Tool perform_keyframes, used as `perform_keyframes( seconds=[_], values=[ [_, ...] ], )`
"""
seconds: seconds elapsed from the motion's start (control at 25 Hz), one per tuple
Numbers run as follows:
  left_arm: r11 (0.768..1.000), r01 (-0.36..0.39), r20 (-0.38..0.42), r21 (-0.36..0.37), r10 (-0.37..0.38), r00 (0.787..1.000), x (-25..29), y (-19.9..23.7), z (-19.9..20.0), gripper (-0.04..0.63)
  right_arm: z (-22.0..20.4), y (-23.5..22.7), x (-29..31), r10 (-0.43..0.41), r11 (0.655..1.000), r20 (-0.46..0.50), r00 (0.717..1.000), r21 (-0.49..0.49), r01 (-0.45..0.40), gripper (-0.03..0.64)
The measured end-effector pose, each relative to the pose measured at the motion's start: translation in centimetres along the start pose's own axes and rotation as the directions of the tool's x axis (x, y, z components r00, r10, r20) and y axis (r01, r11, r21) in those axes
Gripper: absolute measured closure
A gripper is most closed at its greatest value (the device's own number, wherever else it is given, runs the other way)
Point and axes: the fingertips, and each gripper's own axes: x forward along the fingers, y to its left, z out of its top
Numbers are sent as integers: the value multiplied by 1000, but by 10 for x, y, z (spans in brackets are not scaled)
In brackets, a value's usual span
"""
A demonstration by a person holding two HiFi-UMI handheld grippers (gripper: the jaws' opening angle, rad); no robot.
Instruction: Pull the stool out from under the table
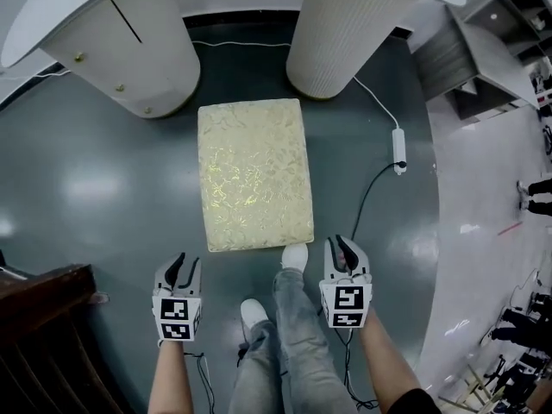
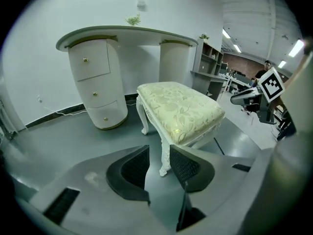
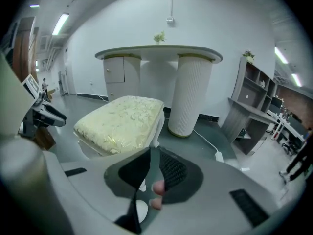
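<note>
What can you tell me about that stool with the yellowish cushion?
The stool is a rectangular bench seat, padded and covered in pale gold fabric with a shiny leafy pattern. Its frame and curved, carved legs look white-painted. It stands upright on the glossy grey floor, clear of the white table, in front of its two pedestals. A person's white shoe sits by its near edge.

The stool [image 1: 254,175] wears pale yellow cloth with a woven leafy pattern that catches a gold sheen. Its carved legs [image 2: 165,158] look glossy white. The floor [image 1: 86,188] is dark grey-green, smooth and shiny. The bench [image 2: 127,32] looks matt cream: its 1 o'clock pedestal [image 1: 332,33] is finely ribbed, and the 11 o'clock pedestal [image 1: 121,46] is smooth with small brassy knobs [image 1: 79,58]. The left claw [image 2: 159,152] has rough, gridded black pads [image 2: 133,168] in matt grey plastic.
</note>
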Motion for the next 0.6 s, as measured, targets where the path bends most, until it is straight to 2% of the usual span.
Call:
perform_keyframes(
  seconds=[0.28,0.6],
  values=[
    [998,-35,75,-50,39,996,-20,-5,56,526,45,-13,-26,-38,999,43,998,25,37,531],
    [997,-52,129,-52,58,990,-52,-13,114,557,101,-17,-59,-39,999,96,995,18,38,551]
  ],
)
